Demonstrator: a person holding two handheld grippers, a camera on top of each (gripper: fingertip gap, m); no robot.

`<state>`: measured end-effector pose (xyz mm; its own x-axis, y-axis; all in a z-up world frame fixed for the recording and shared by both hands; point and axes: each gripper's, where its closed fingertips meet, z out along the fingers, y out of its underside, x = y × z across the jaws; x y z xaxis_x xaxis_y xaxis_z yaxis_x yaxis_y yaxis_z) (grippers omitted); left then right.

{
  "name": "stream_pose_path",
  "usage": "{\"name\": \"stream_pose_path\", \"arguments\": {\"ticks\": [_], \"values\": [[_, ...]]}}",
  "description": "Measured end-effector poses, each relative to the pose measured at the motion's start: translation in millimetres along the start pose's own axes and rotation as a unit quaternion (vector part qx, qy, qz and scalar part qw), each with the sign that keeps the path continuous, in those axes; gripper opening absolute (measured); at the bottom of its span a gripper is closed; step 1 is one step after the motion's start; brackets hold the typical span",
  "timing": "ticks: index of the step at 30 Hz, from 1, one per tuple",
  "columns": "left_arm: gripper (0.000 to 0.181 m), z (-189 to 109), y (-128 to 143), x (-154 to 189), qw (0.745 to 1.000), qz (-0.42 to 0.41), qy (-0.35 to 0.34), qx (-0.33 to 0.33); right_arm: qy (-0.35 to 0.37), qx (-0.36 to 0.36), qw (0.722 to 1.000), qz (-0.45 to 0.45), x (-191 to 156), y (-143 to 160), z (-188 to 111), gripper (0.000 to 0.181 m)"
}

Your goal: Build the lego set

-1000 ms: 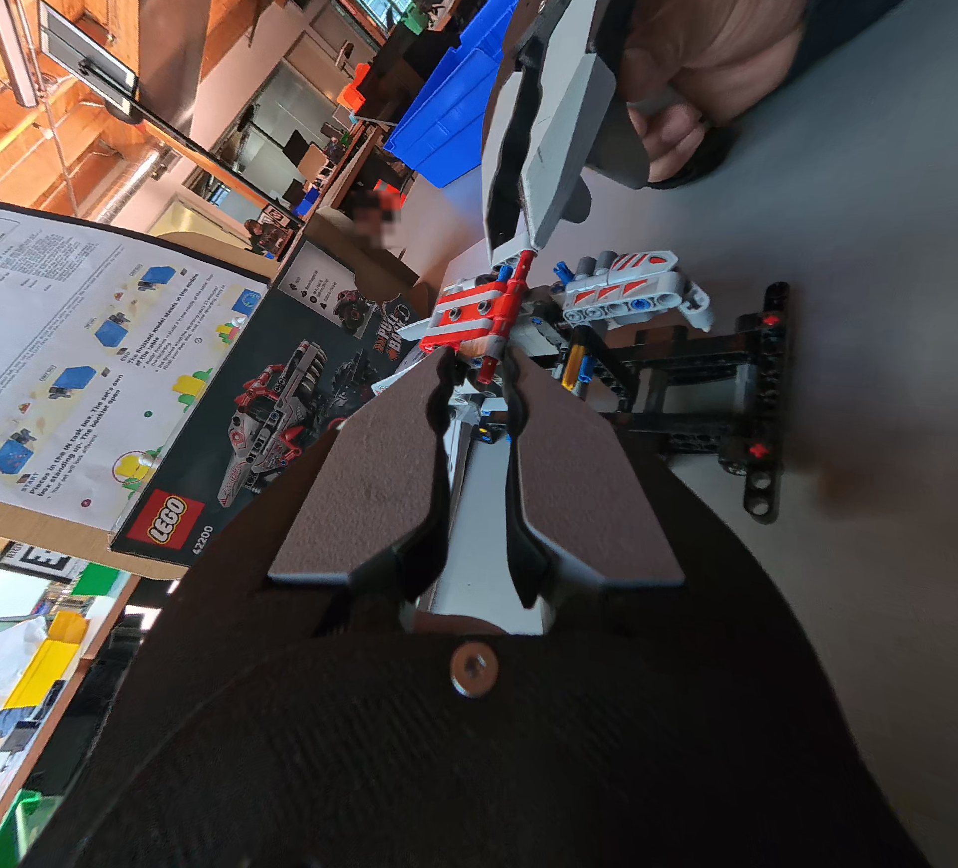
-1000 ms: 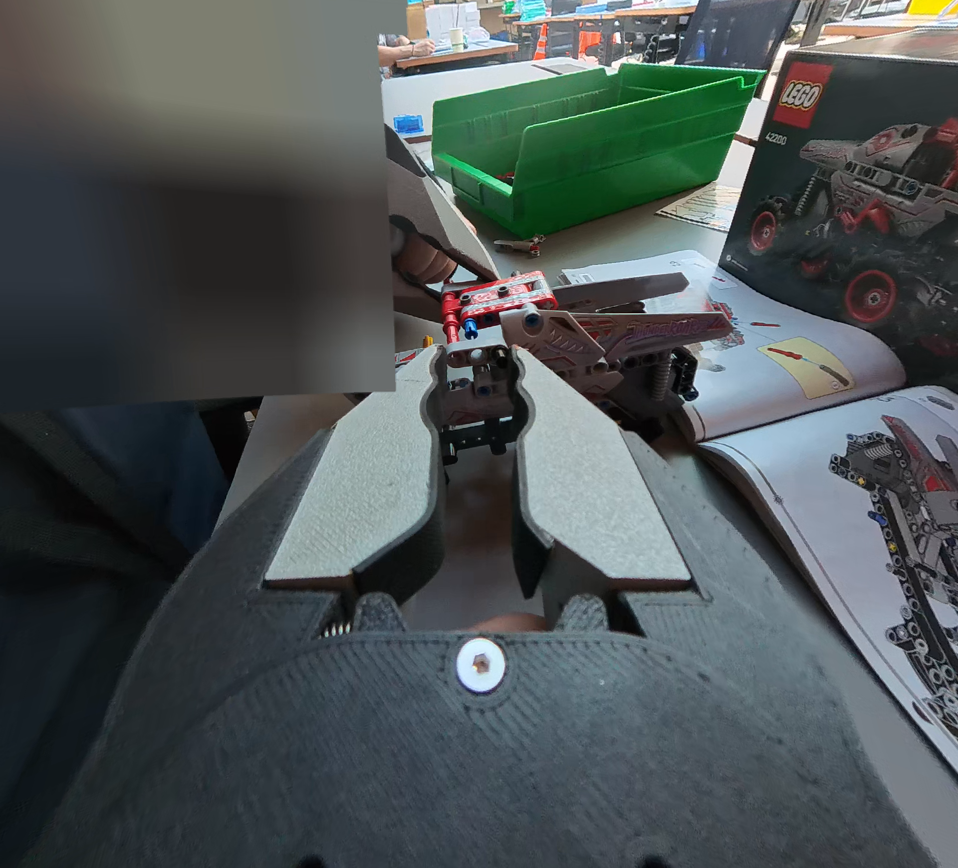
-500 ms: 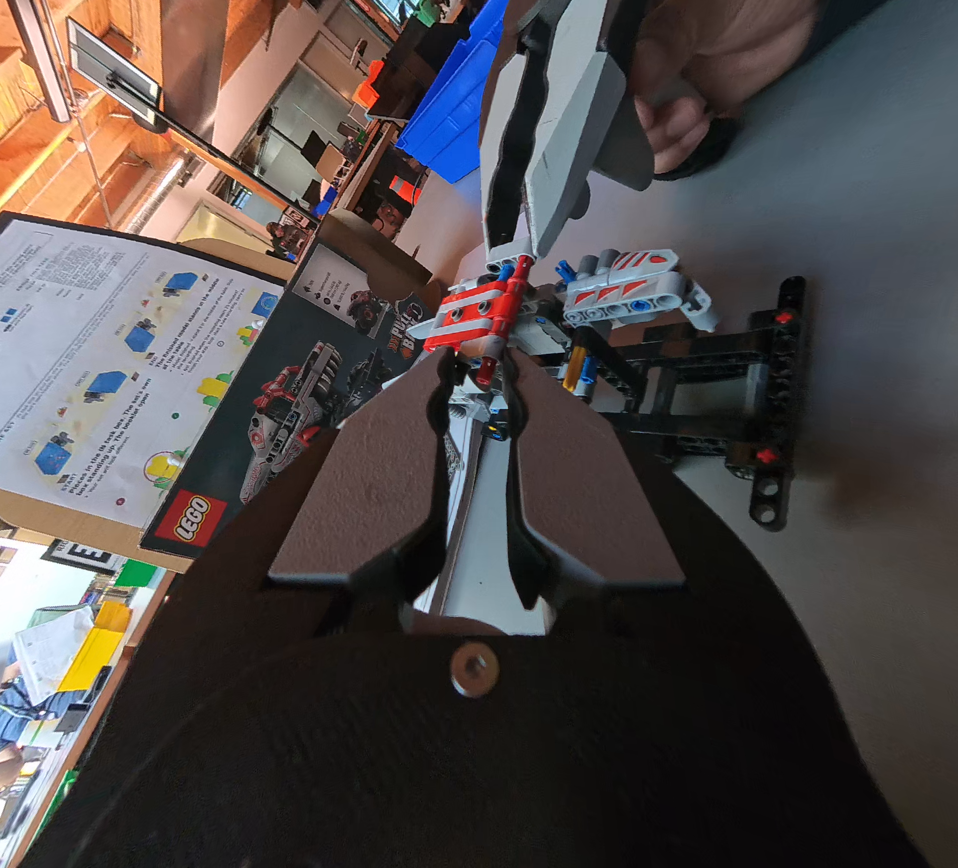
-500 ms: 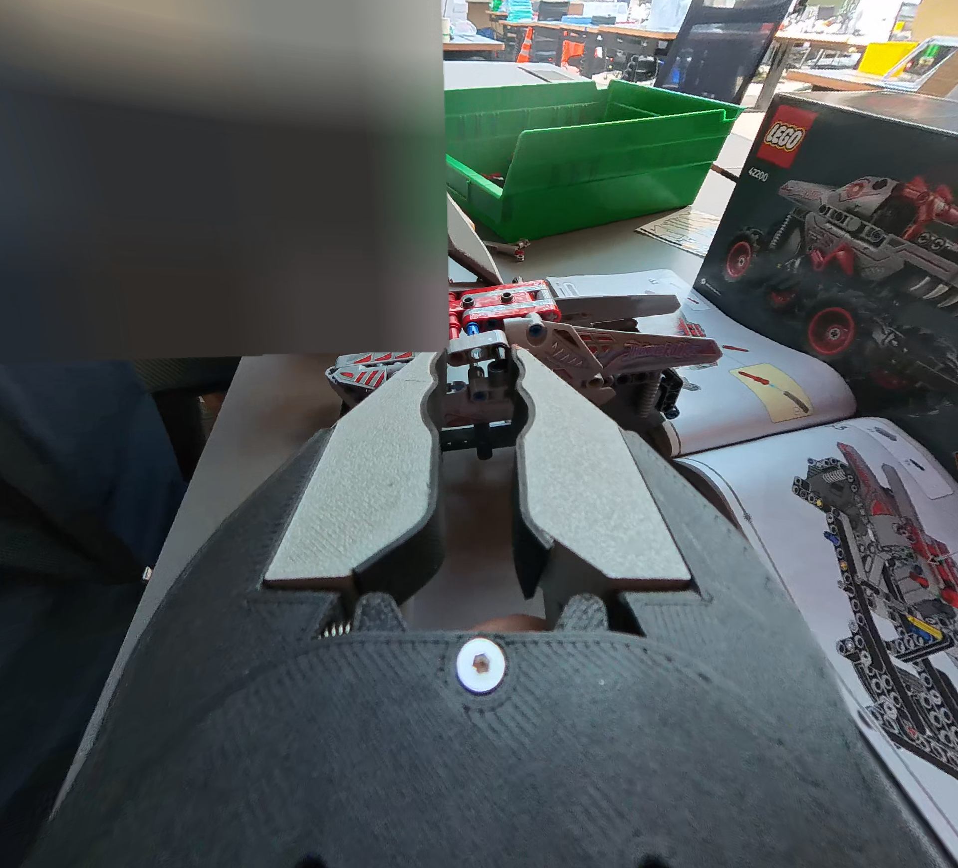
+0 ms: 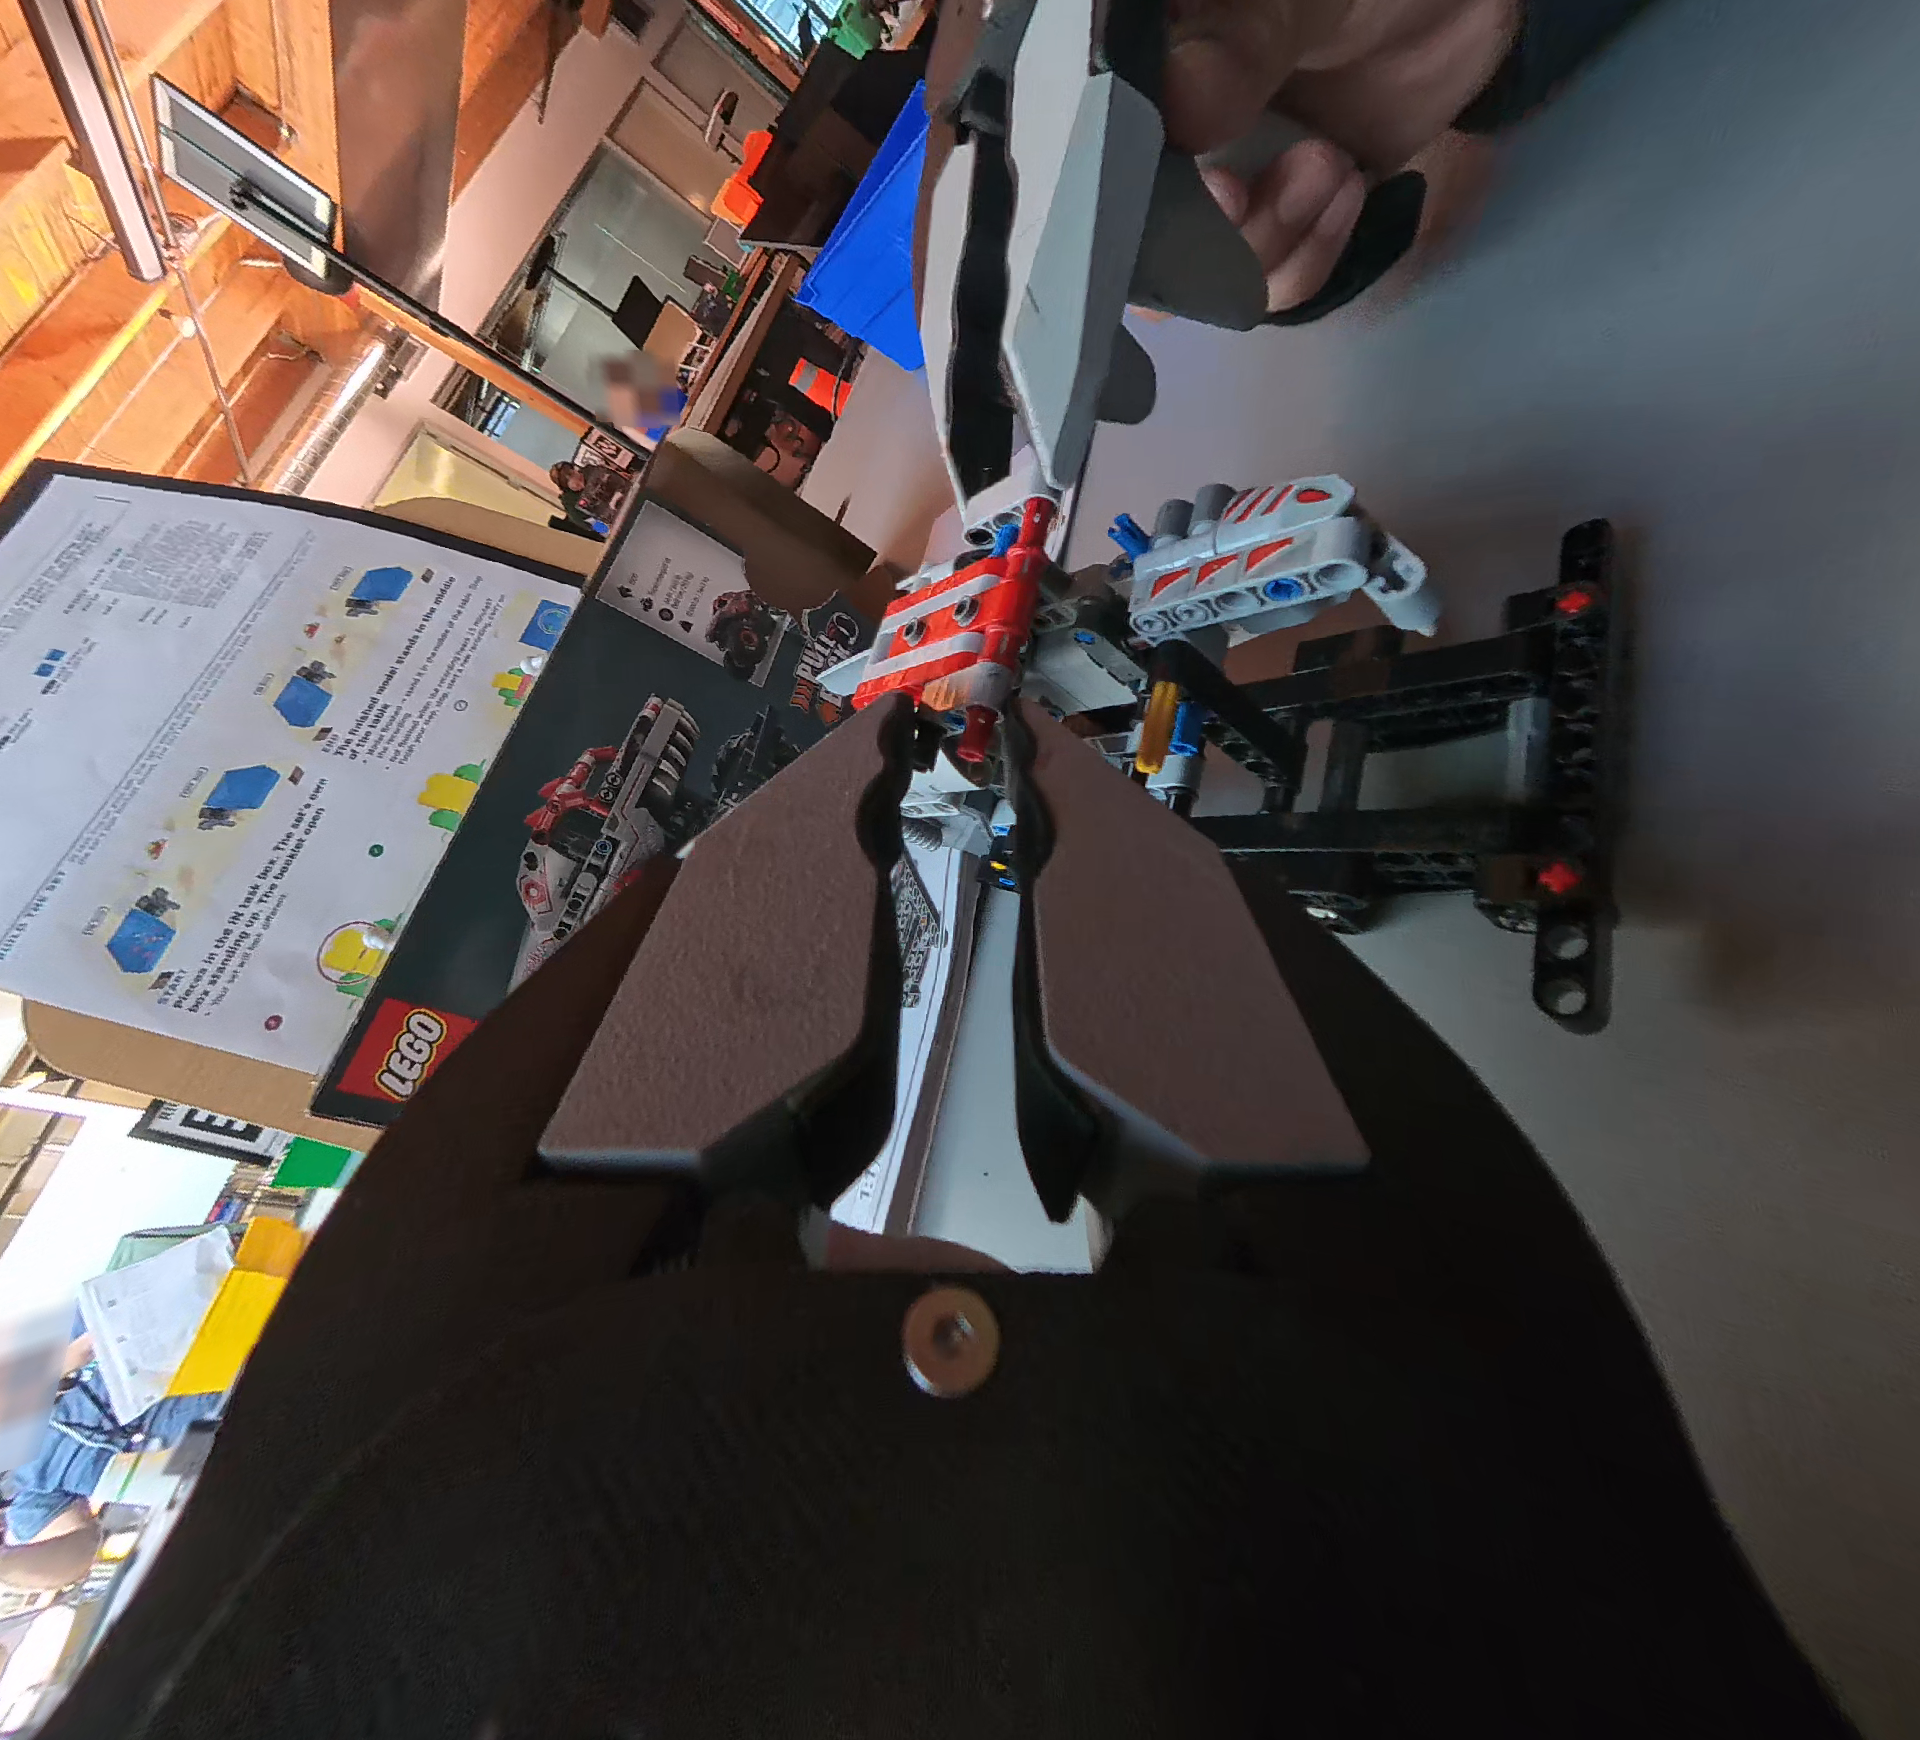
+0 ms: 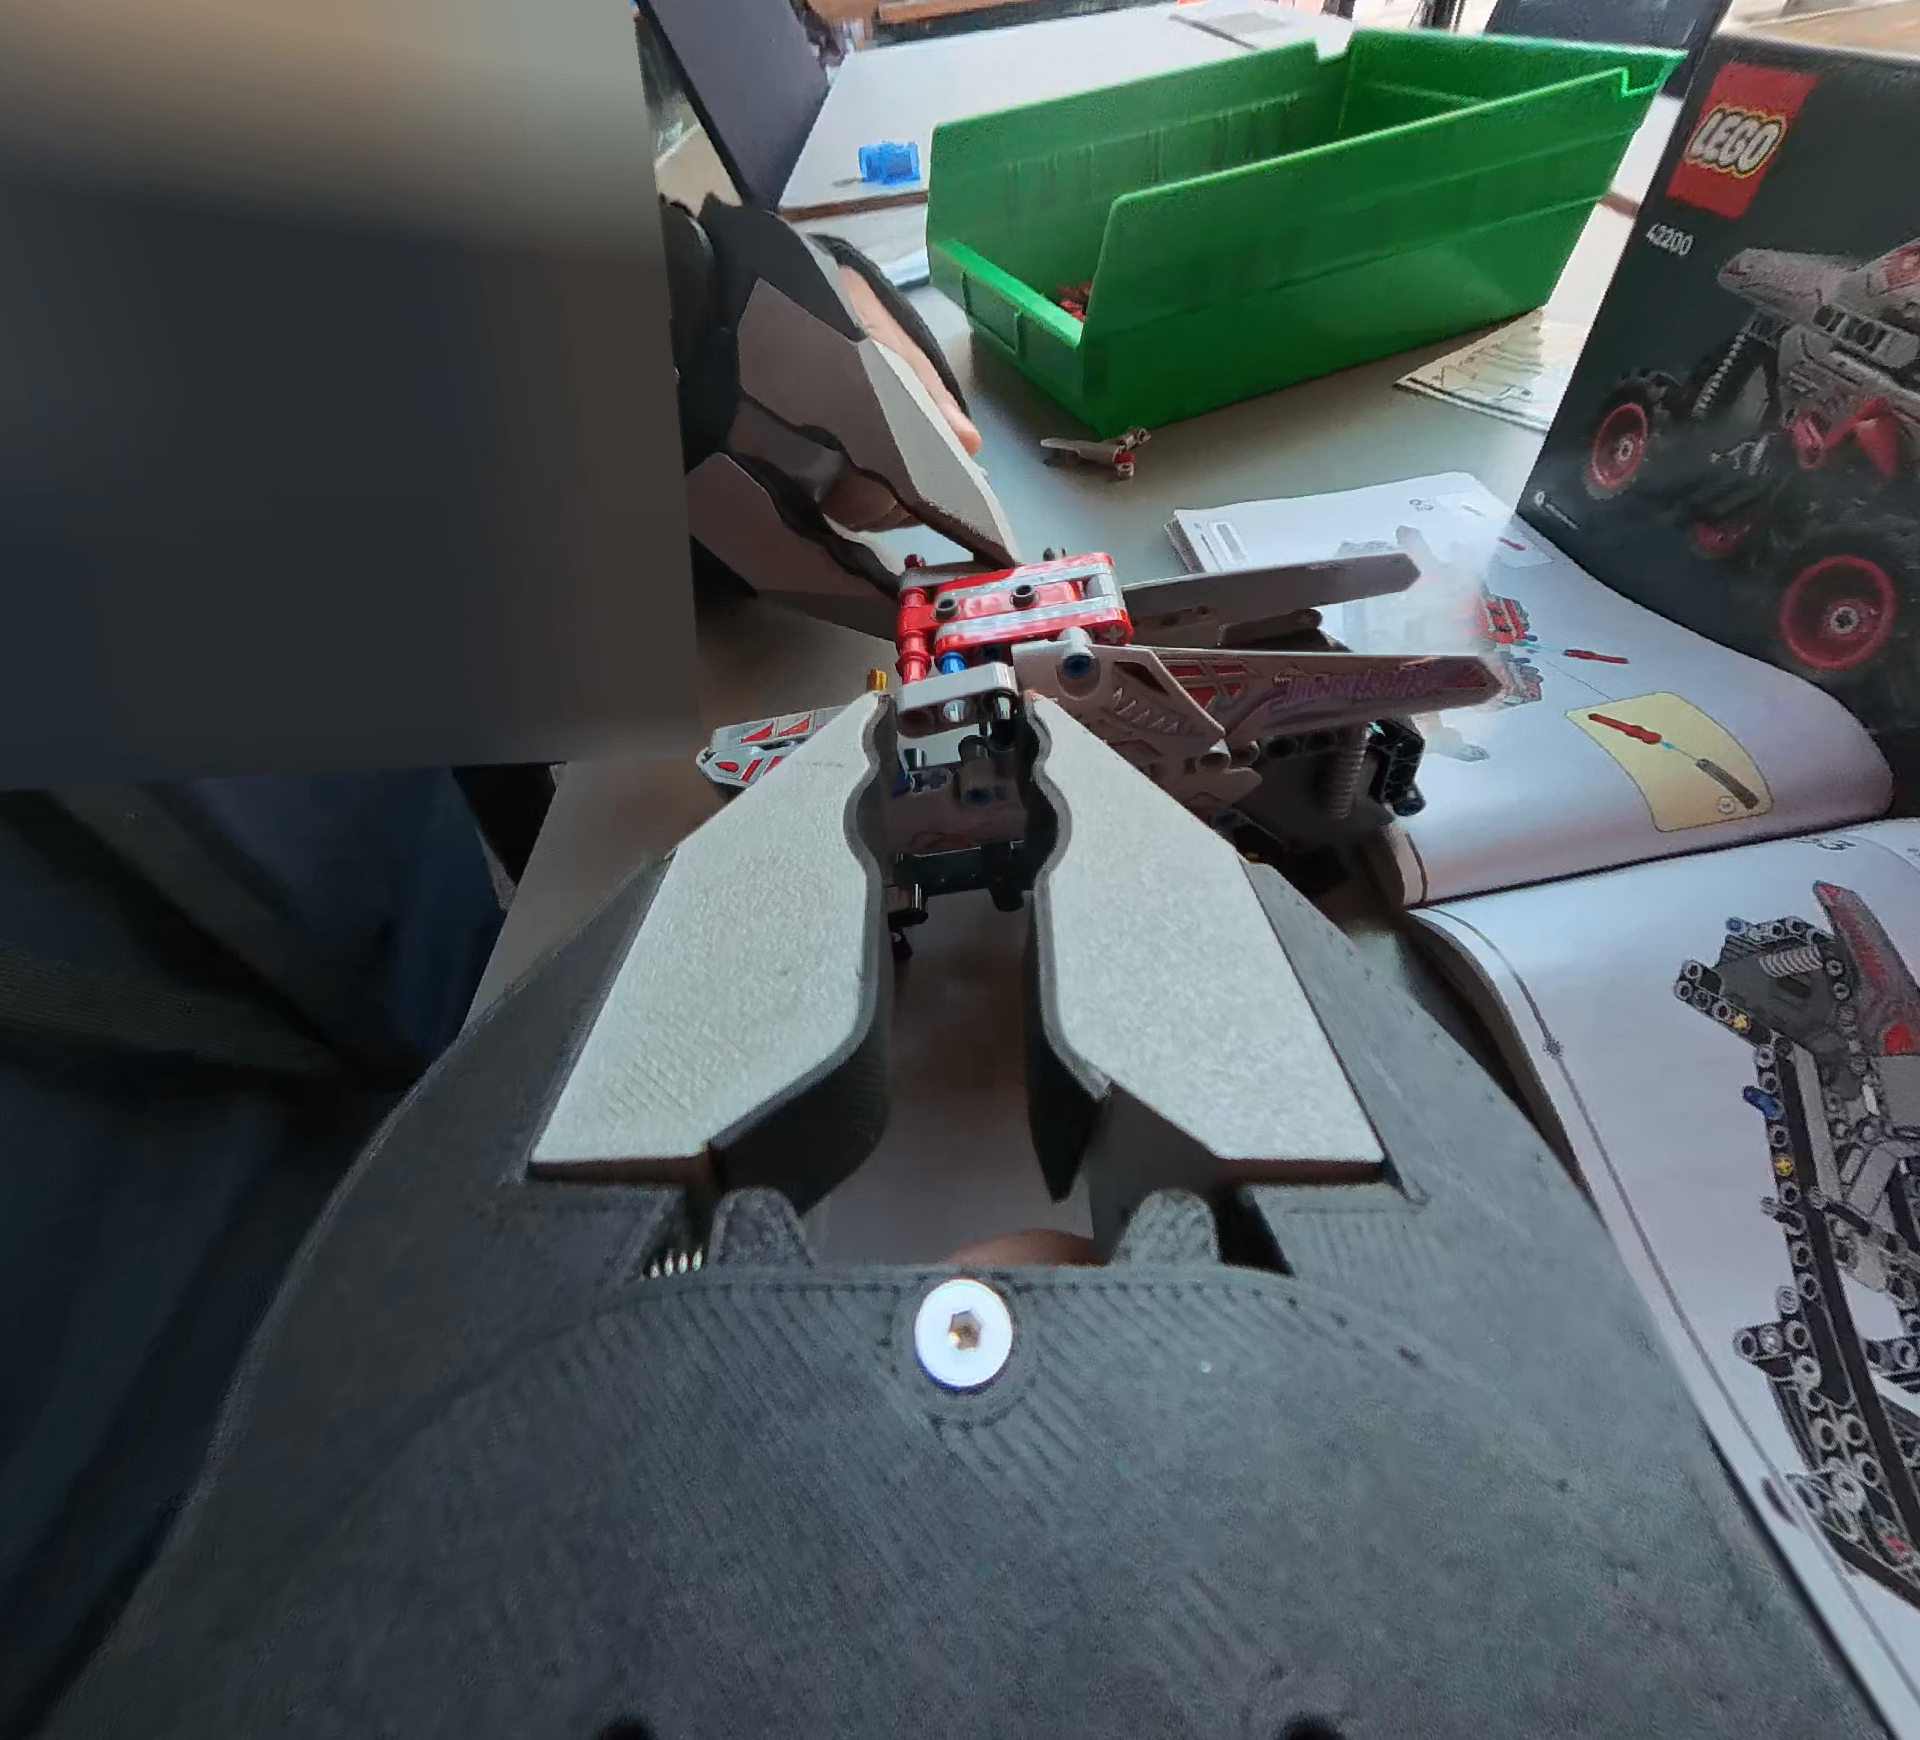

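The part-built lego model lies on the grey table: a black frame (image 5: 1455, 755), a grey and red panel (image 5: 1268, 558) and a red panel (image 5: 945, 630). My left gripper (image 5: 956, 740) is shut on the red axle (image 5: 982, 714) at the red panel's edge. My right gripper (image 6: 956, 719) is shut on the model's grey beam end (image 6: 951, 698), below the red panel (image 6: 1029, 599). A long grey side panel (image 6: 1247, 682) points right. The two grippers meet at the model from opposite sides. The right gripper also shows in the left wrist view (image 5: 1013, 485), and the left gripper in the right wrist view (image 6: 935, 537).
An open instruction booklet (image 6: 1558, 703) lies right of the model, and the lego box (image 6: 1766, 443) stands behind it. A green bin (image 6: 1299, 236) stands farther back, with a small loose piece (image 6: 1091, 449) in front of it. A blue bin (image 5: 873, 256) and a printed sheet (image 5: 208, 755) show in the left wrist view. Only a small space, under 4 cm, lies between the two pairs of fingers.
Both grippers keep their hold on the model. The right wrist view has swung a little, so more of the left gripper shows. The model has barely moved.
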<state>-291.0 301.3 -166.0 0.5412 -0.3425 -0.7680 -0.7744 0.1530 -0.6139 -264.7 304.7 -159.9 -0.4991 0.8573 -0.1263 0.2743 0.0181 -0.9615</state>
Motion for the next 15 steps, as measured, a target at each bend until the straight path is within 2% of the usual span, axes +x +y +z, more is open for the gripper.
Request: {"name": "stream_pose_path", "arguments": {"ticks": [10, 15], "values": [[0.014, -0.1, 3.3, -2.1, 1.0, -0.013, 0.008, -0.008, -0.047, -0.001, 0.997, 0.06, 3.2, -2.6, 2.2, 0.019], [0.014, 0.3, 4.1, -1.2, 1.0, -0.015, 0.013, -0.013, -0.014, -0.018, 1.0, -0.01, 2.1, -2.4, 3.5, 0.019]]}}
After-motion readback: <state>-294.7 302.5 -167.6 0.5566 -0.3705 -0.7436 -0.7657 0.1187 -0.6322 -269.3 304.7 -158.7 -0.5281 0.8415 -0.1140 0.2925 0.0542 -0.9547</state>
